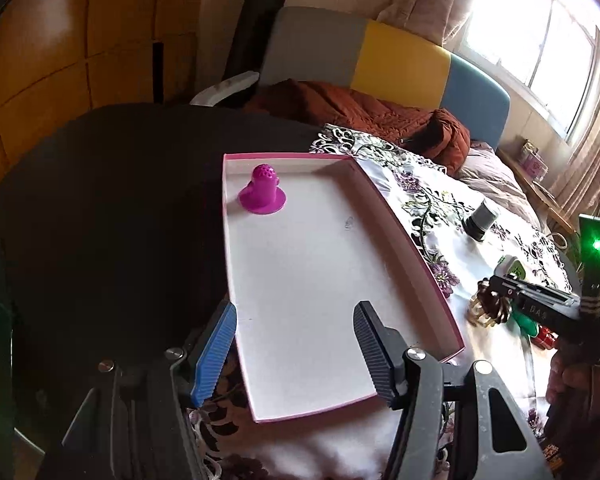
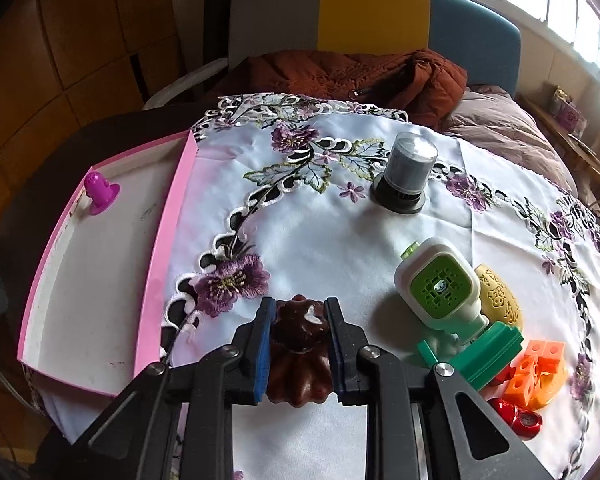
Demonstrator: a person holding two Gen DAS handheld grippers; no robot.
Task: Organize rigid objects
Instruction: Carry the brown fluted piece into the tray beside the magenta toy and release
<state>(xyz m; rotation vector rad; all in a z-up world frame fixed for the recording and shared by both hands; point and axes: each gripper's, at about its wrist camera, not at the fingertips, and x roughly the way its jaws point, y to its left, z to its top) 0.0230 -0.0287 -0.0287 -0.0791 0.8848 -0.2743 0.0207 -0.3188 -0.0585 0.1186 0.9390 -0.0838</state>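
The right gripper (image 2: pixel 298 324) squeezes a brown cup (image 2: pixel 299 344) on the cloth (image 2: pixel 320 232). The left gripper (image 1: pixel 296 344) hangs open over the pink tray (image 1: pixel 400 216), purple toy (image 1: pixel 262 196) at the far left.

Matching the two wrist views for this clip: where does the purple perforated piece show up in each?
Left wrist: the purple piece stands upper left of centre, in the far left corner of the pink tray.
Right wrist: the purple piece is at the left edge, in the same far corner of the tray.
Shared landmark: the grey cylinder on the floral cloth.
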